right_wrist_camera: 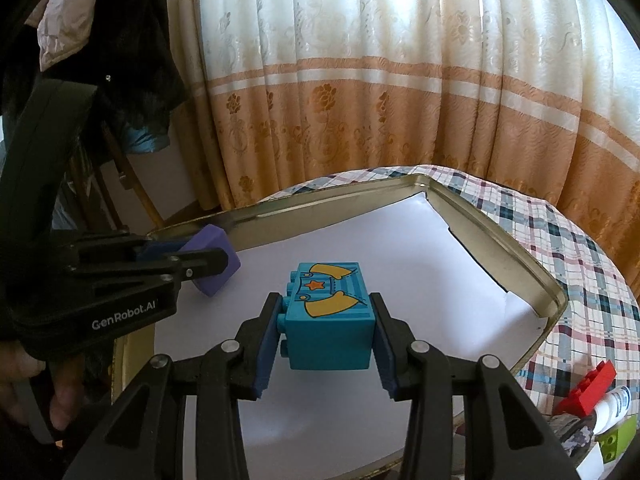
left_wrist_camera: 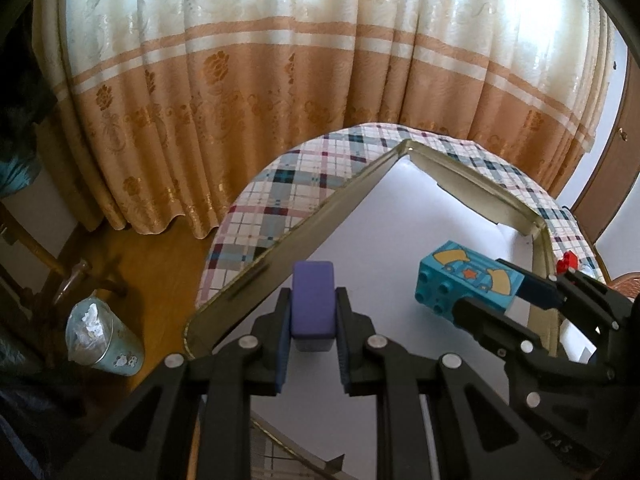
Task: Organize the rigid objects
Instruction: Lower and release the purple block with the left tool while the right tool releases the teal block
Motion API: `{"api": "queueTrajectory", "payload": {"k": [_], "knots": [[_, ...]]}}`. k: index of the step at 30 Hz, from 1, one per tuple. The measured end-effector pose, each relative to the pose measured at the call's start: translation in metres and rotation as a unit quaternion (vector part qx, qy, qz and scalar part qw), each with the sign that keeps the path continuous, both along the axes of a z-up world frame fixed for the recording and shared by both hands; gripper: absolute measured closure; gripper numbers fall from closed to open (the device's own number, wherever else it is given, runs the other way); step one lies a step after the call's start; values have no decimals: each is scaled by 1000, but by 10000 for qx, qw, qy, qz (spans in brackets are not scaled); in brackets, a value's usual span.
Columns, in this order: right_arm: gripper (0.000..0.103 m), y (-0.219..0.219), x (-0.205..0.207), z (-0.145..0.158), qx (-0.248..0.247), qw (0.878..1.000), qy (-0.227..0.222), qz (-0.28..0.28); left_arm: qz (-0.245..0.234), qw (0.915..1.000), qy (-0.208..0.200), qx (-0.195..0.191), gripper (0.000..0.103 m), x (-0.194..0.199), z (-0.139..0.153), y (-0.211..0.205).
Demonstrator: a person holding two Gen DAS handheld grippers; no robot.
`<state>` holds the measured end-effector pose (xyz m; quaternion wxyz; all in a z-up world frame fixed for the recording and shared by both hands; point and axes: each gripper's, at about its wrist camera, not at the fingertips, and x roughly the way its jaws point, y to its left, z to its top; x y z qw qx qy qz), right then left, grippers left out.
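- Left wrist view: my left gripper (left_wrist_camera: pixel 312 320) has its jaws clamped on a small purple rectangular block (left_wrist_camera: pixel 312 304), pads flat against its two long sides. The block hangs over the near-left part of the shallow metal tin lined with white paper (left_wrist_camera: pixel 256 264), close to its left wall.
- To set it down well, I judge I should lower it straight, keep it clear of that wall, and let go only once its base meets the paper.
- This view alone shows the floor beside the table, with a teal cup (left_wrist_camera: pixel 106 334) standing there, and my right gripper (left_wrist_camera: pixel 516 300) from the side.
- Right wrist view: my right gripper (right_wrist_camera: pixel 326 322) is part closed on a teal toy brick printed with yellow shapes and an orange star (right_wrist_camera: pixel 330 320), studs facing left, held above the middle of the paper.
- I would place it well apart from the purple block, level, so that it does not tip.
- Only here do I see the loose pieces waiting outside the tin: a red plastic brick (right_wrist_camera: pixel 592 386), a white bottle (right_wrist_camera: pixel 614 402) and a green brick (right_wrist_camera: pixel 618 440) on the plaid tablecloth (right_wrist_camera: pixel 580 264).
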<state>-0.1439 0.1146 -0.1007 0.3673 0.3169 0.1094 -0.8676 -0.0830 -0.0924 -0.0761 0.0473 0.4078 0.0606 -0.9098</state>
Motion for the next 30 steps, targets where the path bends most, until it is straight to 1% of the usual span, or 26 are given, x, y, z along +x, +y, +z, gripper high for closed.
{"api": "queueTrajectory", "payload": {"k": [19, 21, 22, 23, 24, 25, 26, 30], "knots": [[58, 0, -1, -5, 60, 10000, -54, -50, 1, 10000, -37, -28, 85, -2, -2, -1], [58, -1, -1, -5, 132, 9999, -48, -57, 47, 10000, -28, -20, 81, -1, -2, -3], [54, -4, -1, -5, 206, 9997, -89, -11, 12, 10000, -27, -8, 74, -1, -1, -3], [36, -5, -2, -5, 240, 9996, -112, 11, -5, 10000, -5, -29, 63, -1, 0, -2], [27, -5, -1, -4, 219, 9997, -103, 23, 28, 9999, 42, -91, 54, 1, 2, 0], [22, -4, 2, -1, 101, 9999, -72, 64, 42, 9999, 98, -132, 38, 4, 4, 1], [22, -2, 3, 0, 44, 9999, -59, 92, 75, 9998, 124, -139, 35, 6, 5, 1], [22, 3, 8, 5, 37, 10000, -31, 45, 60, 9999, 105, -40, 30, 7, 5, 1]]}}
